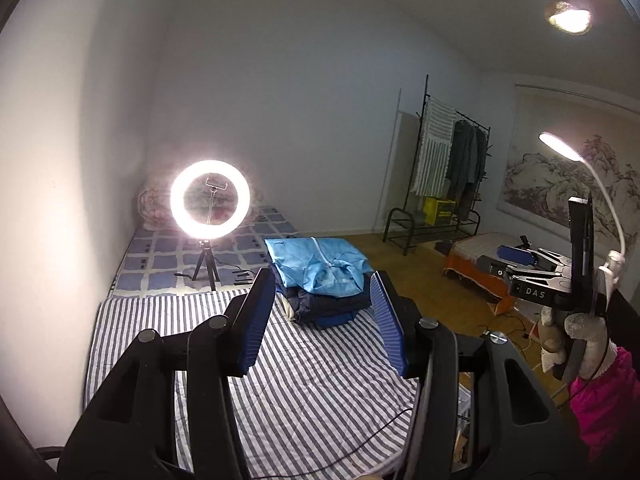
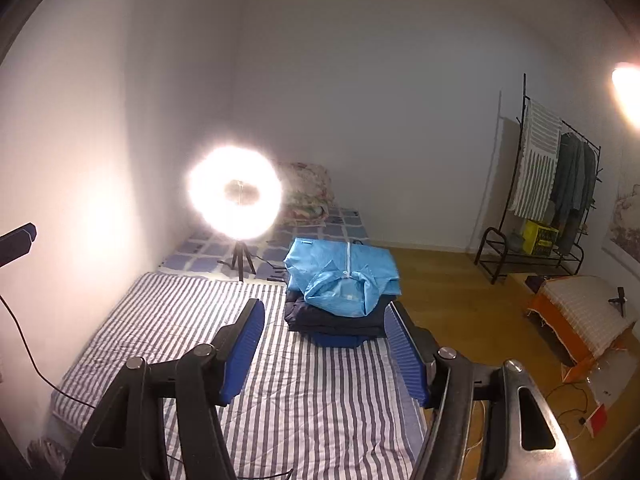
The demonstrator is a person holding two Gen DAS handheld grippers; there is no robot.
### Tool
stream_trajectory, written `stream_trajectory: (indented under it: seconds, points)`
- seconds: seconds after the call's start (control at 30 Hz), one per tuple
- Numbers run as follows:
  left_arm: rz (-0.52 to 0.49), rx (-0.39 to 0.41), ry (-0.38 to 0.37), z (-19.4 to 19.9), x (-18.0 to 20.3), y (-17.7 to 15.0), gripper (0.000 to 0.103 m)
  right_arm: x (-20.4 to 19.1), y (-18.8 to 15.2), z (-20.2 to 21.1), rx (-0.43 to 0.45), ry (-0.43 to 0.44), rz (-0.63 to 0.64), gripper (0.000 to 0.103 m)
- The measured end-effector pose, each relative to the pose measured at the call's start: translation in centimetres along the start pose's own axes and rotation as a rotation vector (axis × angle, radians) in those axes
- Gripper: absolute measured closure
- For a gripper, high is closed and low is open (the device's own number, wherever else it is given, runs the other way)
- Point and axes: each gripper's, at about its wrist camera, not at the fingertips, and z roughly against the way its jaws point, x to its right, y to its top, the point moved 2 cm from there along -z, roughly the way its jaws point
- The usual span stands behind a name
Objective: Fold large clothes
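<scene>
Light blue fabric tops a stack of folded clothes (image 2: 340,300), with darker navy pieces beneath it, resting on the far end of a grey-and-white striped sheet (image 2: 312,400) that covers a low bed. Both tongs hang above the sheet with nothing between their blue pads: the left gripper (image 1: 320,320) is spread wide, and the right gripper (image 2: 324,348) likewise. A glowing ring light (image 2: 236,192) stands on a small tripod just beyond the sheet, left of the stack.
</scene>
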Motion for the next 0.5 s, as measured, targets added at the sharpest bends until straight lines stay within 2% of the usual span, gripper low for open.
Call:
stream_trajectory:
  seconds: [0.23, 0.3, 0.43, 0.5]
  points:
    - [-0.059, 0.056, 0.022, 5.8, 2.2, 1.0, 0.052, 1.1, -0.2, 5.7, 0.064, -0.008, 0.003, 0.037]
    - [-0.068, 0.059, 0.028, 6.7, 2.5, 1.1, 0.043, 1.2, -0.2, 6.7, 0.072, -0.012, 0.009, 0.036]
    - [-0.065, 0.042, 0.046, 6.6, 2.3, -0.3, 0.041, 0.9, -0.8, 7.6, 0.083, -0.005, 0.019, 0.033]
    - [-0.048, 0.013, 0.057, 5.8, 2.0, -1.8, 0.036, 0.6, -1.3, 7.2, 0.077, 0.012, 0.017, 0.031]
